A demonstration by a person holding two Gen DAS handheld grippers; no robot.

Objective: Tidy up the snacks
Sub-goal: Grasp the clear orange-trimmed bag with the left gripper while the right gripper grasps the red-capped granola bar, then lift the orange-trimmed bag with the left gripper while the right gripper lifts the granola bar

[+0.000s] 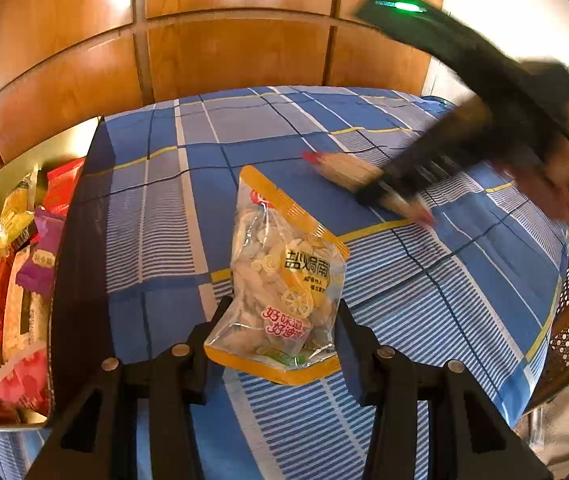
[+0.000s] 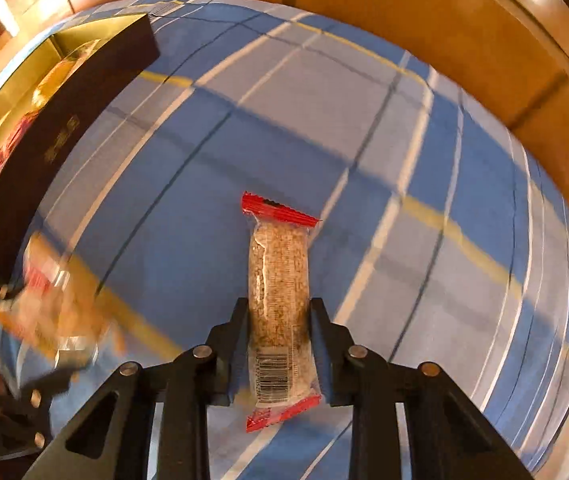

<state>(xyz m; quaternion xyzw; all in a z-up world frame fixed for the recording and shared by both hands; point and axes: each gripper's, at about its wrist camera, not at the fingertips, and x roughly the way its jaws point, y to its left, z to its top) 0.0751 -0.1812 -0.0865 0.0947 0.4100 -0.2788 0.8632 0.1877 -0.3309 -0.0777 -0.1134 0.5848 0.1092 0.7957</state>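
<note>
Left wrist view: your left gripper (image 1: 280, 324) is clamped on the near end of the yellow-edged snack bag (image 1: 280, 280); keep that squeeze and carry it left over the dark wall of the box (image 1: 80, 240), where other packets (red, purple, yellow) already crowd the near corner.

Right wrist view: your right gripper (image 2: 278, 320) has narrowed onto the red-ended bar (image 2: 278, 296) lying on the checked cloth (image 2: 444, 160); lift straight up, and mind the left gripper's bag between bar and box.

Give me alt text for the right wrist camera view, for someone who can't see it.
The black right tongs are shut on a clear-wrapped grain bar with red crimped ends, above a blue plaid cloth. A dark box with gold lining sits at the left edge, and a blurred orange snack bag lies below it.
</note>
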